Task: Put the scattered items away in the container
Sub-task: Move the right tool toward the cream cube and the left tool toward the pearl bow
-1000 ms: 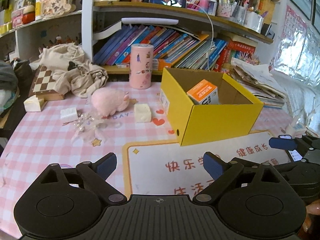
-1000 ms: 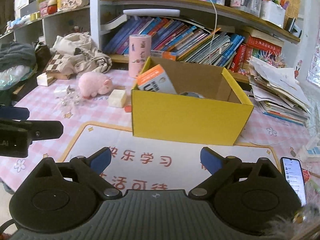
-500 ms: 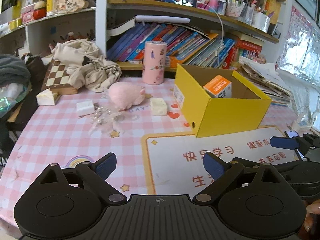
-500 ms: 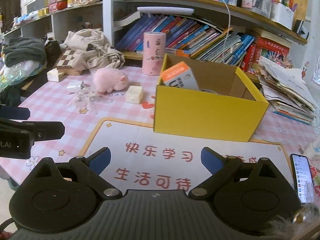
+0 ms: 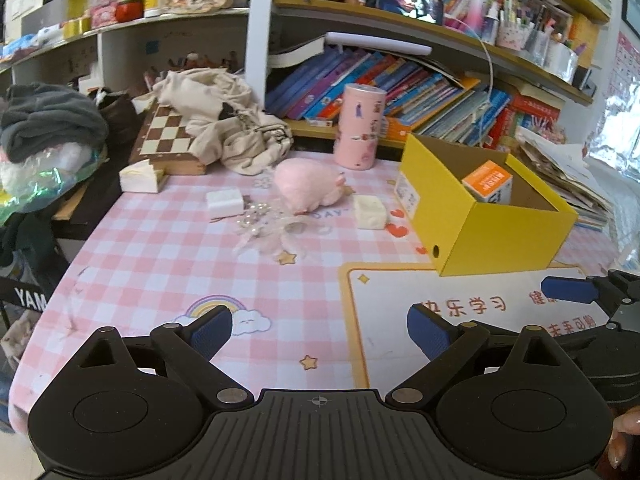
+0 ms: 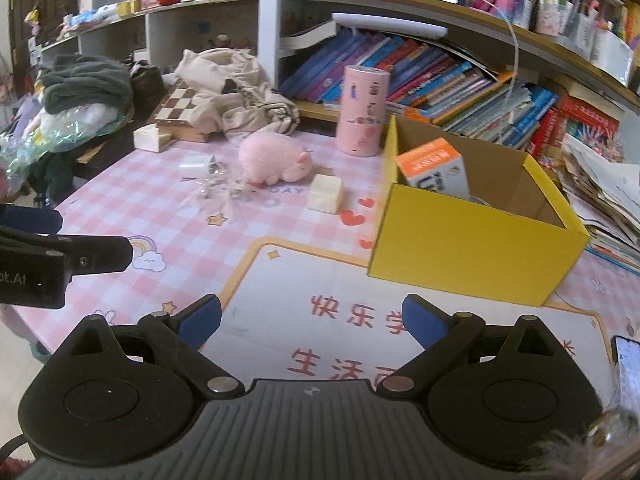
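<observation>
A yellow cardboard box (image 5: 500,240) (image 6: 460,252) stands on the pink checked table with an orange-and-white carton (image 5: 488,182) (image 6: 434,168) leaning inside it. Left of the box lie a cream cube (image 5: 370,212) (image 6: 326,193), a pink plush pig (image 5: 308,186) (image 6: 272,158), a pearly hair ornament (image 5: 266,226) (image 6: 220,188) and a small white block (image 5: 224,202) (image 6: 192,168). My left gripper (image 5: 320,330) hangs open over the table's near edge, well short of these items. Over the white mat my right gripper (image 6: 312,320) is open and holds nothing.
A pink cylinder tin (image 5: 360,126) stands behind the pig. A chessboard (image 5: 168,136) under a beige cloth (image 5: 224,120) lies at the back left, with a cream wedge (image 5: 138,176) beside it. Bookshelves line the back. A phone (image 6: 628,372) lies at the right edge.
Both grippers have pulled back from the box and swung left, so the scattered items now sit nearer the middle of each view. Nothing on the table has moved.
</observation>
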Demonstrator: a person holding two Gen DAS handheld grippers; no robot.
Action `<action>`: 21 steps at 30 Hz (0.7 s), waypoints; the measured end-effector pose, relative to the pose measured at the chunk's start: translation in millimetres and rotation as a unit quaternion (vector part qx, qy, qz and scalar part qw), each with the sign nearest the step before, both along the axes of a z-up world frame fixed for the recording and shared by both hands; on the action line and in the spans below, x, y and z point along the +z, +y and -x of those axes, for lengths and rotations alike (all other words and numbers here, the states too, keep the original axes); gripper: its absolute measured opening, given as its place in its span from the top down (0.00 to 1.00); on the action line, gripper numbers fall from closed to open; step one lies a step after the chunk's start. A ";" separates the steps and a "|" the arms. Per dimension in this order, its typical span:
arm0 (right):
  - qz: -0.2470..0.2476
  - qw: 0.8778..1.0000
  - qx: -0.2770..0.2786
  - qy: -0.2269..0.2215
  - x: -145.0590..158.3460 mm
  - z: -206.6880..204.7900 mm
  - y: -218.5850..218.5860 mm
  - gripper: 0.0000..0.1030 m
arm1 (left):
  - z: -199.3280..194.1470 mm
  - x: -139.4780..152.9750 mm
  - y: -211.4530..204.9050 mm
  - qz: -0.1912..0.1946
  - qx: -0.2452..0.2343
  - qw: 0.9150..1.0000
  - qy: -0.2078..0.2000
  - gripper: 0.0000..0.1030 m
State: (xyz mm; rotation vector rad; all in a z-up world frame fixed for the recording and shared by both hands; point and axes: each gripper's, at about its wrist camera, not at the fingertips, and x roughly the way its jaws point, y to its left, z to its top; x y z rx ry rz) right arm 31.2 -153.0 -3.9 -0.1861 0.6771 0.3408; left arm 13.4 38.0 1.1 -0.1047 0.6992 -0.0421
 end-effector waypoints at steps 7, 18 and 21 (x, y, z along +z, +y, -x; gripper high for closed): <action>0.003 1.000 0.008 -0.002 0.4 -3.7 10.5 0.05 | -0.8 -1.9 9.2 -0.001 0.004 1.000 0.002 0.07; 0.010 0.999 0.031 -0.005 -0.1 -9.0 34.1 0.05 | 1.5 -3.6 27.1 0.004 0.020 1.000 0.005 0.07; 0.015 0.999 0.035 -0.003 -1.2 -9.3 37.3 0.05 | 0.1 -4.7 29.0 0.007 0.022 1.000 0.006 0.07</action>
